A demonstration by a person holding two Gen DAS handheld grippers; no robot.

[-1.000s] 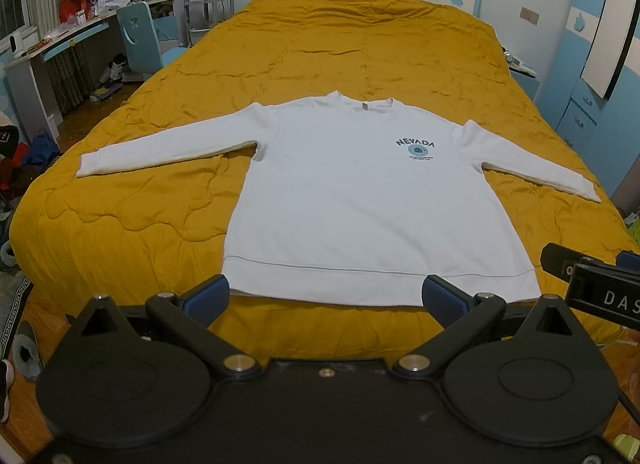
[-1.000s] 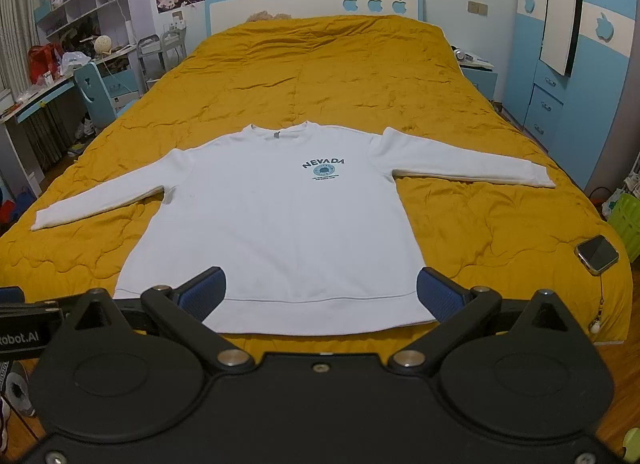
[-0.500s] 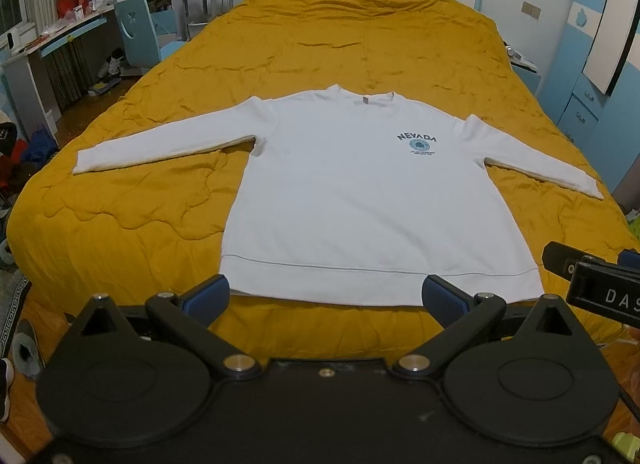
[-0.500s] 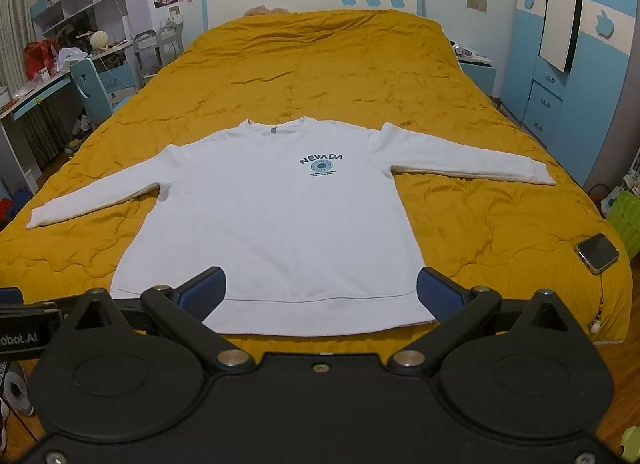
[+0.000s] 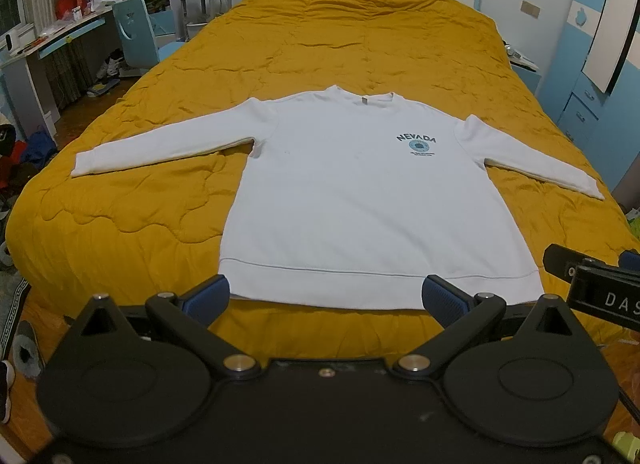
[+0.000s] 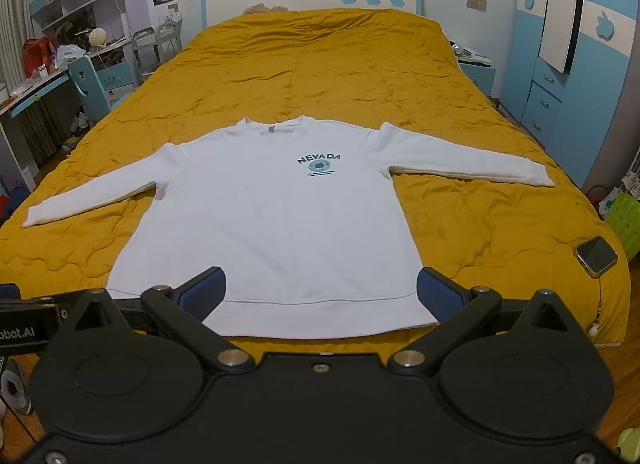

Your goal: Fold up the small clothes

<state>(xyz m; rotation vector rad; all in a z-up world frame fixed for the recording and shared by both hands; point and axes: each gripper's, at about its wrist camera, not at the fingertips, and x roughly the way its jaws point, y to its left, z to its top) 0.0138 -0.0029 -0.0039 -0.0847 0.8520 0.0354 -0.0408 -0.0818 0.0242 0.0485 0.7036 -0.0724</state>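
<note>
I am holding both claws just short of the foot of the bed, each spread wide and gripping nothing. The left claw is sitting in front of the hem, and the right claw is hovering beside it, its blue pads framing the lower body of the garment. The white sweatshirt is lying flat and face up on the yellow quilt, collar away from me, both sleeves stretched out sideways, with the NEVADA print showing on the chest.

No fold looks started, so I am judging the first step to be bringing a sleeve across the body. To do it well, I am planning to reach past the hem to each cuff, the left sleeve with the left claw, the right sleeve with the right. I should pinch only the sweatshirt, not the quilt beneath, then lift low and lay each sleeve straight. A phone is resting near the bed's right edge, clear of the sleeve.
</note>
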